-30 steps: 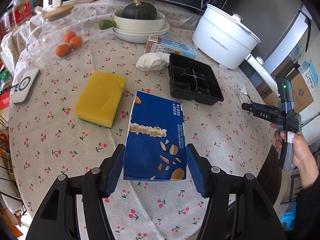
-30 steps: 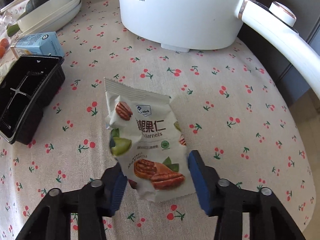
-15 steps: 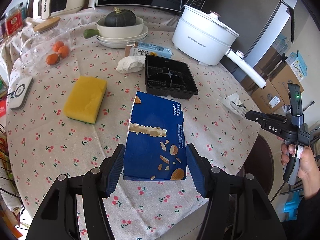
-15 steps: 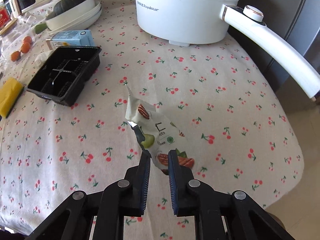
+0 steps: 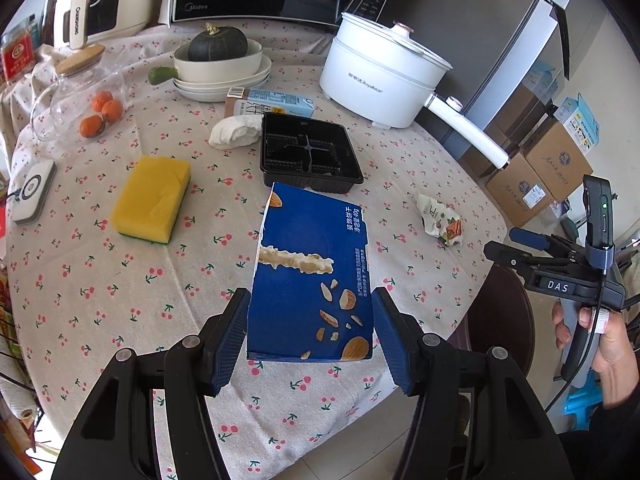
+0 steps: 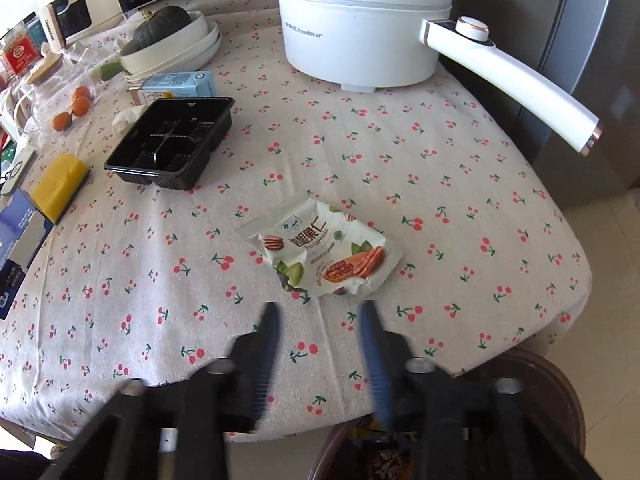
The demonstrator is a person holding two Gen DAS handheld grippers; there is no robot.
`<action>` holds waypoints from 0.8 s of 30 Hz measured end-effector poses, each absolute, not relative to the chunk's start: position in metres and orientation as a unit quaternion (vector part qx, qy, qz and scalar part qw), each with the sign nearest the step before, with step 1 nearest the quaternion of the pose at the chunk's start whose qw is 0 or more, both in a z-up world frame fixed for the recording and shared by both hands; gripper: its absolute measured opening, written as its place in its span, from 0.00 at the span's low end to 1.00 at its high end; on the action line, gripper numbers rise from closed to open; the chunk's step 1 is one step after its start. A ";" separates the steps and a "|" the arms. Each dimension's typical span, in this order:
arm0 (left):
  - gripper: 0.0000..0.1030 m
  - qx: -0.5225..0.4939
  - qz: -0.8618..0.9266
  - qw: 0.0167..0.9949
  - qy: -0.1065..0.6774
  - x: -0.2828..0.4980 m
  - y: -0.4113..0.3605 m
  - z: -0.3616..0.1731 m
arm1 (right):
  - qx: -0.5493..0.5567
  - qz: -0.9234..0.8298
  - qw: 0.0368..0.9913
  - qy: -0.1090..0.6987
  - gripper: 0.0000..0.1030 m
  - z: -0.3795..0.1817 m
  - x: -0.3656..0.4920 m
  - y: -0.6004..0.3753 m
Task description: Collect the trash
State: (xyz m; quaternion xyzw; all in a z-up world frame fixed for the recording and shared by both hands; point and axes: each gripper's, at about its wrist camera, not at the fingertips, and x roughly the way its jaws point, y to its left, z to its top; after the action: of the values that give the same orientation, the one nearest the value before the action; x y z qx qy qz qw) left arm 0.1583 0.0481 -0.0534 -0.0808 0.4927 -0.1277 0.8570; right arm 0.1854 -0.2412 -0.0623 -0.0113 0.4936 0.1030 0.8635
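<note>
My left gripper (image 5: 310,336) is shut on a blue biscuit box (image 5: 310,276) and holds it above the table's front. The box's end also shows at the left edge of the right wrist view (image 6: 20,240). A crumpled white nut wrapper (image 6: 324,254) lies on the cherry-print tablecloth, just ahead of my right gripper (image 6: 320,312), which is open and empty near the table's edge. The wrapper (image 5: 440,220) and the right gripper (image 5: 516,240) also show in the left wrist view. A brown bin (image 6: 532,376) stands below the table edge.
A black plastic tray (image 5: 310,152), crumpled white tissue (image 5: 234,132), milk carton (image 5: 272,102), yellow sponge (image 5: 154,198), white electric pot (image 5: 380,76) with a long handle, bowls with a squash (image 5: 218,56) and a glass jar (image 5: 76,100) stand on the table. Cardboard boxes (image 5: 536,172) are on the floor.
My right gripper shut on the nut wrapper and lifted it, then opened; the wrapper now lies on the cloth and the gripper has pulled back. My left gripper has risen and drawn back with the box.
</note>
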 end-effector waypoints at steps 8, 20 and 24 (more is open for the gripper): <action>0.62 -0.081 -0.112 0.851 0.506 0.171 0.059 -0.065 | -0.187 0.129 0.836 0.499 0.92 -0.096 0.222 -0.199; 0.62 -0.088 -0.096 0.840 0.526 0.193 0.069 -0.083 | -0.090 0.172 0.816 0.545 0.72 -0.137 0.284 -0.218; 0.62 -0.086 -0.098 0.839 0.528 0.194 0.065 -0.085 | -0.062 0.163 0.823 0.540 0.56 -0.134 0.280 -0.223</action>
State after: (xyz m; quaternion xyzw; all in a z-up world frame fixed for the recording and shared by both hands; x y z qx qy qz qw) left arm 0.1942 0.0647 -0.0851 -0.0865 0.5284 -0.0978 0.8389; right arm 0.2799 -0.2228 -0.1340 -0.0622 0.5400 0.1629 0.8234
